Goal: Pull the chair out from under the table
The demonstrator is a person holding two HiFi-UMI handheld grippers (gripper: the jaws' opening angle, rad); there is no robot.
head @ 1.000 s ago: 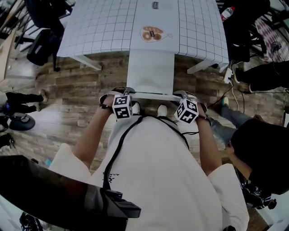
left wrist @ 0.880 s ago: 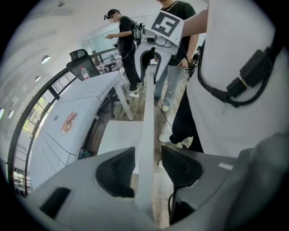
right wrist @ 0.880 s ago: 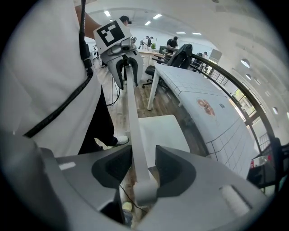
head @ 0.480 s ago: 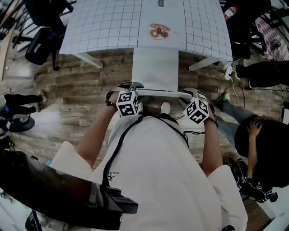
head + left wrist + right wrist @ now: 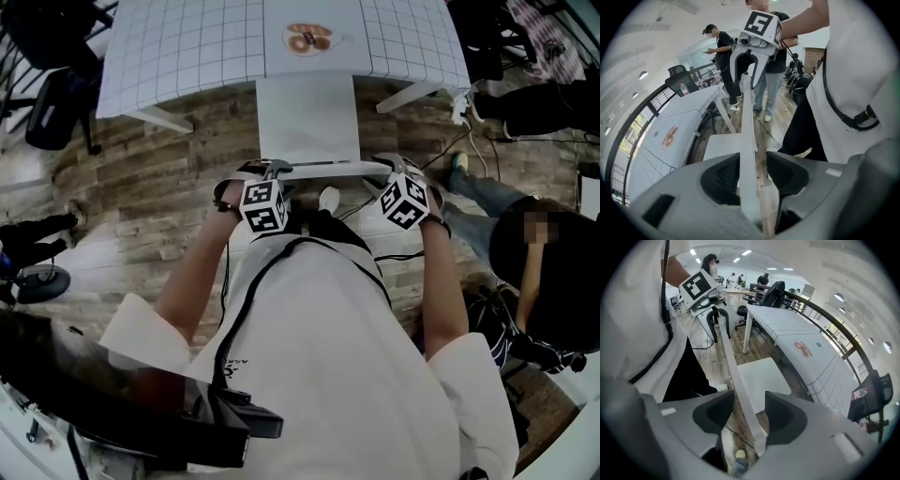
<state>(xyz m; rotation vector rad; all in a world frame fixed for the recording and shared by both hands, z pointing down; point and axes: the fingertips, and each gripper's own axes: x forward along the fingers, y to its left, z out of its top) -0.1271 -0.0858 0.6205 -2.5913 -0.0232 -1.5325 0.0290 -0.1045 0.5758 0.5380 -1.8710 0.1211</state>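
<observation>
Task's thing: one white chair point(image 5: 307, 117) with a flat square seat point(image 5: 323, 131) and a thin, straight top rail point(image 5: 328, 169). It stands at 12 o'clock from the person. Most of the seat lies clear of the table's near edge.
Table: one table under a white cloth with a dark grid point(image 5: 187, 47), beyond the chair at 12 o'clock. Two of its white legs point(image 5: 159, 119) show, at 10 and 2 o'clock of the seat.
Left tongs point(image 5: 752, 173): at the rail's 9 o'clock end. The jaws are closing with the rail between them; it lies against one pad with a gap at the other, so it is not clamped.
Right tongs point(image 5: 745, 416): at the rail's 3 o'clock end. The jaws are opening with the rail between them, and both pads stand off it.
Handling (judged): the chair is stiff and probably light. It should slide over the wood-plank floor point(image 5: 141, 178), though a leg might catch at a plank joint. The smooth, narrow rail could slip through loose pads.
Where to hold (judged): both ends of the rail at once, pulled evenly toward 6 o'clock so that the chair does not swing.
Count: one chair, one rail, one table, two tongs.
</observation>
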